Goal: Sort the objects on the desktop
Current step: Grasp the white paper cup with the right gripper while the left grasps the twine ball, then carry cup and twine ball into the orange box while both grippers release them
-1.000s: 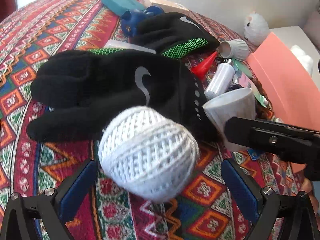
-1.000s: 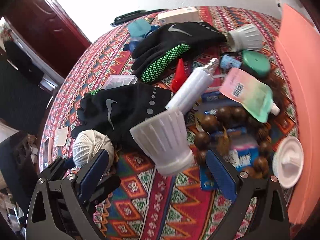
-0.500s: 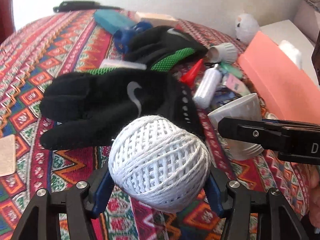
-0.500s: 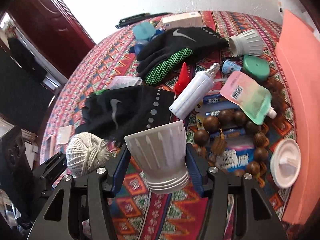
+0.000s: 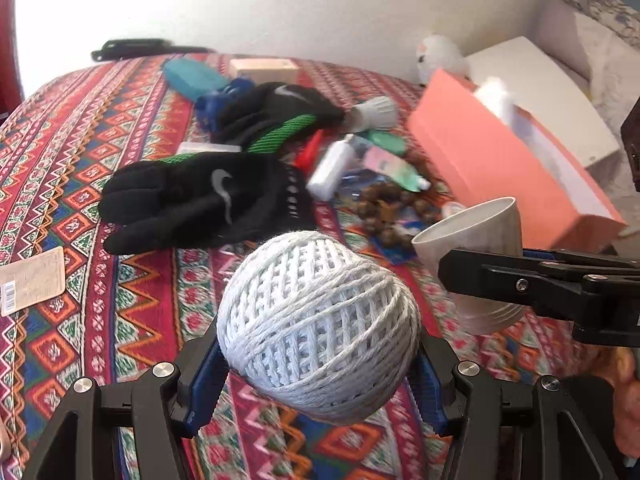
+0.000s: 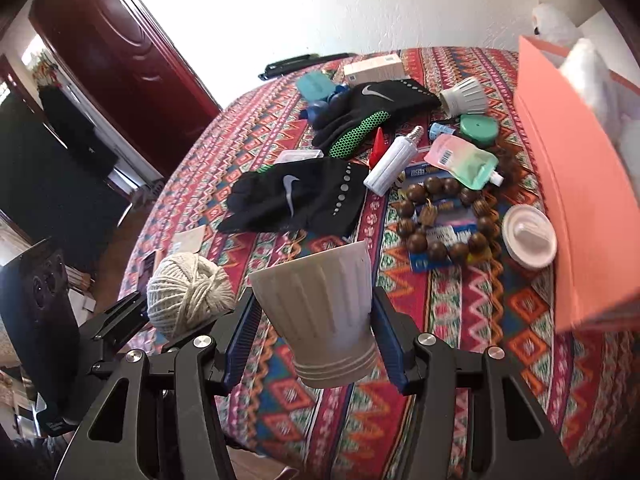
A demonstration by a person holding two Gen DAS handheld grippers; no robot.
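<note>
My left gripper [image 5: 316, 364] is shut on a white ball of twine [image 5: 318, 320] and holds it above the patterned cloth; the ball also shows in the right wrist view [image 6: 188, 290]. My right gripper [image 6: 316, 344] is shut on a white ribbed cup [image 6: 320, 308], lifted off the table; the cup shows at the right of the left wrist view [image 5: 476, 240]. Two black gloves [image 6: 304, 196] [image 6: 372, 108], a white bulb tube [image 6: 390, 160], a pastel pouch [image 6: 464, 160] and wooden beads [image 6: 440, 216] lie on the cloth.
A salmon-pink box [image 6: 572, 184] stands along the right edge, with a white lid [image 6: 528, 236] beside it. A second ribbed cup [image 6: 464, 96], a green lid [image 6: 478, 128], a teal case [image 6: 316, 84], a cardboard box [image 6: 374, 68] and a paper card [image 5: 32, 280] lie around.
Both grippers closed on their objects, the left on the twine ball, the right on the ribbed cup, and lifted them up and back from the pile.
</note>
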